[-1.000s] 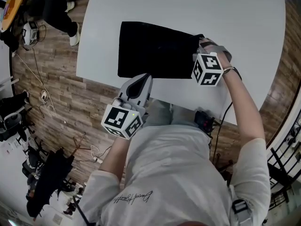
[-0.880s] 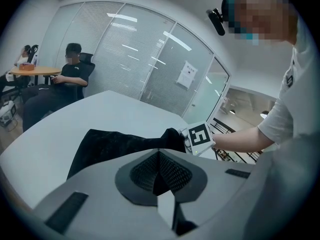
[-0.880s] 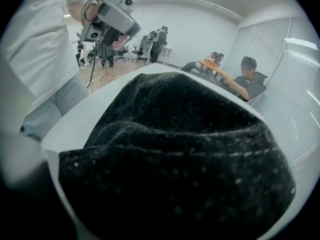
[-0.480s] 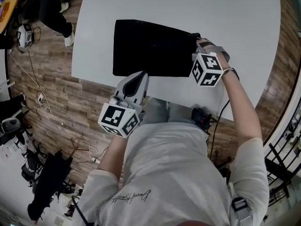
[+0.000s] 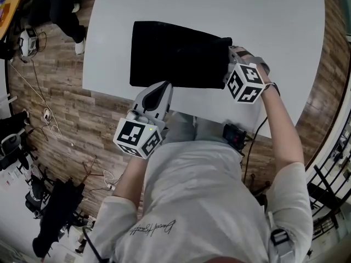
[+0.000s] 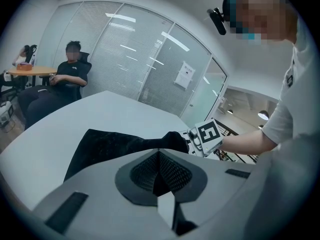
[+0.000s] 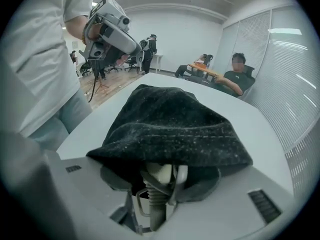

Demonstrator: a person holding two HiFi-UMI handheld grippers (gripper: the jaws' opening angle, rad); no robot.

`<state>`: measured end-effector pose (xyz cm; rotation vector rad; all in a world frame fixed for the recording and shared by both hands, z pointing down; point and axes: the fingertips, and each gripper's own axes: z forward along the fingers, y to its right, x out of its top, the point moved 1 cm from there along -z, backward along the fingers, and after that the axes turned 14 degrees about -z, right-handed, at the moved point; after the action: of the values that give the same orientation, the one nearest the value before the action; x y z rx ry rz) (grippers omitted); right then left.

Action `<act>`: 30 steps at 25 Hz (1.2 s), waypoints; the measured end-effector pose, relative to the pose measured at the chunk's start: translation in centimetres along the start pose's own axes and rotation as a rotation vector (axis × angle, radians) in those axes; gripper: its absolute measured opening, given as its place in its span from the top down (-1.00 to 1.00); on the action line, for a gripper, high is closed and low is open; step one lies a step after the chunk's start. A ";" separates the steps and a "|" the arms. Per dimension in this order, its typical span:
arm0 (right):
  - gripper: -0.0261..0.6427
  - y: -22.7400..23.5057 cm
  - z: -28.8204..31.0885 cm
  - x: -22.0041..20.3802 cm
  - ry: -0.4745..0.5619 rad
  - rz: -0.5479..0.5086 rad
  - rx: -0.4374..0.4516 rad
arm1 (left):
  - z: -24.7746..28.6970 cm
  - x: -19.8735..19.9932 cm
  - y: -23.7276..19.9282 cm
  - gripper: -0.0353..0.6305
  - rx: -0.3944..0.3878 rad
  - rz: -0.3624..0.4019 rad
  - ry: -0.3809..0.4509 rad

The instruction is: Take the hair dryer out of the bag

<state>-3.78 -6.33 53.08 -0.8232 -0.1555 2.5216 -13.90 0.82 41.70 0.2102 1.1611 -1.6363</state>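
A black fabric bag (image 5: 178,55) lies flat on the white table (image 5: 219,10). My right gripper (image 5: 230,66) is at the bag's right end with its jaws inside the bag's mouth. In the right gripper view the bag's rim (image 7: 175,124) drapes over the jaws. Between them sits the pale end of the hair dryer (image 7: 159,174) with its ribbed cord sleeve, and the right gripper (image 7: 162,179) is shut on it. The rest of the dryer is hidden in the bag. My left gripper (image 5: 163,88) hovers at the table's near edge, shut and empty, pointing at the bag (image 6: 115,144).
The table's curved near edge (image 5: 181,109) runs just below the bag, with wood floor beyond it. A seated person (image 6: 65,84) is at the far side of the room. Cables and gear lie on the floor (image 5: 49,114) to the left.
My right gripper has rolled a little at the bag's mouth and its marker cube has shifted slightly right. The left gripper has stayed where it was.
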 end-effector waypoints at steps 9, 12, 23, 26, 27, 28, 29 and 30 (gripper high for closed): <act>0.28 -0.7 -1.7 -1.5 -0.032 0.055 -0.019 | 0.1 0.3 0.4 0.86 -0.015 0.016 -0.006; 0.28 -0.8 -2.4 -2.2 -0.038 0.074 -0.032 | 0.3 0.5 0.7 0.86 -0.018 0.023 -0.003; 0.28 -2.3 -4.4 -3.9 -0.059 0.153 -0.075 | 0.6 0.1 1.4 0.86 -0.053 0.049 -0.019; 0.28 -2.6 -4.7 -4.6 -0.070 0.176 -0.091 | 1.0 -0.1 1.2 0.86 -0.055 0.058 -0.025; 0.28 -2.8 -4.8 -4.8 -0.072 0.183 -0.096 | 1.1 -0.2 1.2 0.86 -0.056 0.061 -0.027; 0.28 -2.9 -5.0 -4.9 -0.073 0.190 -0.099 | 1.2 -0.3 1.3 0.86 -0.058 0.063 -0.028; 0.28 -3.0 -5.2 -5.1 -0.071 0.197 -0.102 | 1.3 -0.3 1.5 0.86 -0.060 0.065 -0.028; 0.28 -3.1 -5.4 -5.2 -0.069 0.206 -0.106 | 1.4 -0.3 1.7 0.86 -0.063 0.067 -0.028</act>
<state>4.32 -6.30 52.19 -0.8311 -0.2399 2.7569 -11.84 -0.01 41.62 0.1833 1.1701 -1.5377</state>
